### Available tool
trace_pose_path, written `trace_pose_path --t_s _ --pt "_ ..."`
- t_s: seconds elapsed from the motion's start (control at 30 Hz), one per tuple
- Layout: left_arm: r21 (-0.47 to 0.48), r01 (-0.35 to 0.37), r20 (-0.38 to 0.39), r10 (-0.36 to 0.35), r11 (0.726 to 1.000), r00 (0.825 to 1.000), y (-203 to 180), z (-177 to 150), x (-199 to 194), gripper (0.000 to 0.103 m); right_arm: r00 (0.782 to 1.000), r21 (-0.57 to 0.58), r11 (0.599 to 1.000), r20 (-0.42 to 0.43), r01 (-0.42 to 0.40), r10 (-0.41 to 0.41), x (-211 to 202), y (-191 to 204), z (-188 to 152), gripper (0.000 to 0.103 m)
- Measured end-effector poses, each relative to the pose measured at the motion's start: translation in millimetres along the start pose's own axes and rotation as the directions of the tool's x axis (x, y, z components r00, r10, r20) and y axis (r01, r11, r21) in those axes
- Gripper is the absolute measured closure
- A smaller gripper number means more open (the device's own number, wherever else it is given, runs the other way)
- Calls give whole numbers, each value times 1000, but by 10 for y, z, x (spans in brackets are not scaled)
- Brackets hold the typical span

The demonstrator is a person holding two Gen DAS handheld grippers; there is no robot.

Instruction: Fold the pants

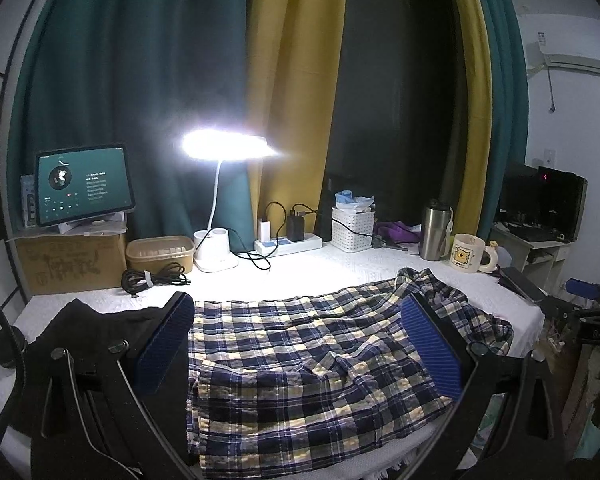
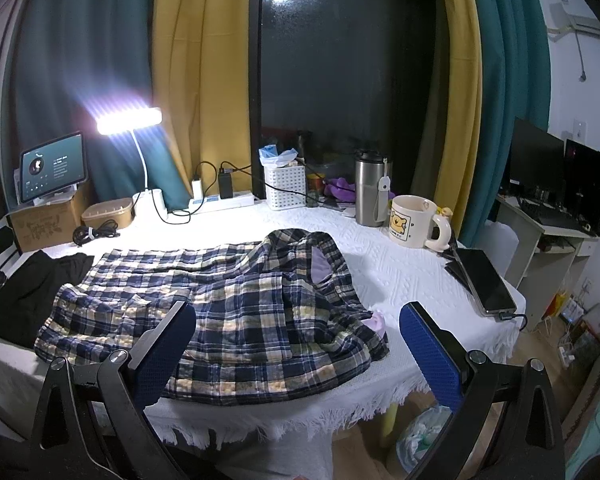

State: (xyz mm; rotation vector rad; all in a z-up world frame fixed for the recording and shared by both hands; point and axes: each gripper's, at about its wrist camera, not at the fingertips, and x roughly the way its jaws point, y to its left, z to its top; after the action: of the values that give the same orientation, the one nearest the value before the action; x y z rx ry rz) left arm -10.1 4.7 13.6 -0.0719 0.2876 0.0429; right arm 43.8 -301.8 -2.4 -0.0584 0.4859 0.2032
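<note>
One pair of plaid pants (image 2: 220, 312) lay spread on the desk (image 2: 400, 272), rumpled, with the waistband end bunched toward the right and a pale lilac lining showing there. One black garment (image 2: 32, 292) lay at the pants' left end, touching or just overlapping them.

Two tongs were in view, one per camera. The left tongs (image 1: 300, 344) hung over the pants with blue pads wide apart, holding nothing. The right tongs (image 2: 296, 352) stood likewise spread and empty above the near edge of the pants.

Along the back of the desk stood one lit lamp (image 2: 130, 120), one tablet (image 2: 52, 168) on one cardboard box (image 2: 40, 224), one beige lidded tub (image 2: 108, 212), one coiled black cable (image 2: 94, 234), one power strip (image 2: 224, 202) with two chargers plugged in, one white basket (image 2: 286, 188), one steel tumbler (image 2: 370, 192) and one cream mug (image 2: 414, 222) with a bear print. At least one dark phone (image 2: 486, 286) lay at the right edge.

The desk wore a white textured cloth with a fringe hanging over the front. Behind it hung teal and yellow curtains (image 2: 196, 60) around a dark window. To the right, a second small desk (image 2: 540, 236) carried two dark monitors, and the floor was wood.
</note>
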Motion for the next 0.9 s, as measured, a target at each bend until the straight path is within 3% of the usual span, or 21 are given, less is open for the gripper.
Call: trace_pose_path --t_s 0.9 --pt "0 4 -10 -4 1000 1000 -27 17 10 1 1000 -5 1000 1 -2 2 -12 23 32 1"
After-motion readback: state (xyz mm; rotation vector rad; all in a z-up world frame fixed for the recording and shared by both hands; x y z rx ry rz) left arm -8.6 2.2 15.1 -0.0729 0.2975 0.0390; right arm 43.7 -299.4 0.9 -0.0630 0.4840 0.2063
